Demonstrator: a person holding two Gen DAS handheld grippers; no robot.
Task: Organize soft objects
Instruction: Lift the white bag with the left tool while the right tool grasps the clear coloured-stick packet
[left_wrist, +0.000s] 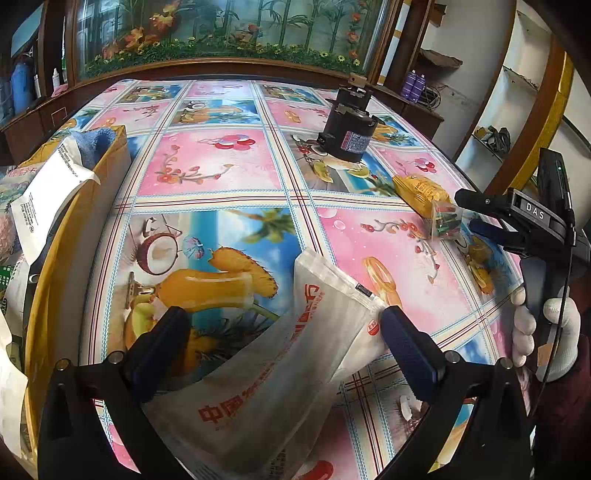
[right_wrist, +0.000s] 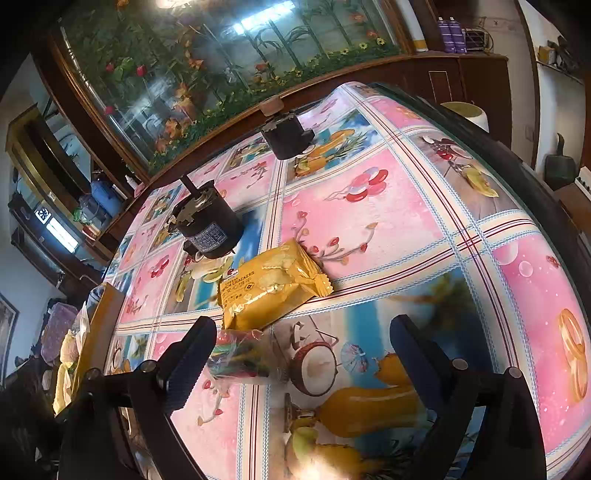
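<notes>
A white translucent bag (left_wrist: 280, 369) with red print lies between the wide-spread fingers of my left gripper (left_wrist: 284, 314), which is open; the bag's right edge touches the right finger (left_wrist: 410, 354). My right gripper (right_wrist: 303, 358) is open over the table. A small clear bag of colourful pieces (right_wrist: 236, 358) lies just inside its left finger (right_wrist: 188, 362). A yellow cracker packet (right_wrist: 269, 288) rests just beyond that bag. In the left wrist view, the right gripper (left_wrist: 467, 212) sits at the right, beside the clear bag (left_wrist: 445, 221) and the yellow packet (left_wrist: 421, 192).
A cardboard box (left_wrist: 110, 155) at the table's left holds a blue towel (left_wrist: 92, 142) and a white packet (left_wrist: 48, 195). Two black motors (right_wrist: 210, 225) (right_wrist: 288, 136) stand farther back on the patterned tablecloth (left_wrist: 229, 166). A gloved hand (left_wrist: 546, 325) holds the right gripper's handle.
</notes>
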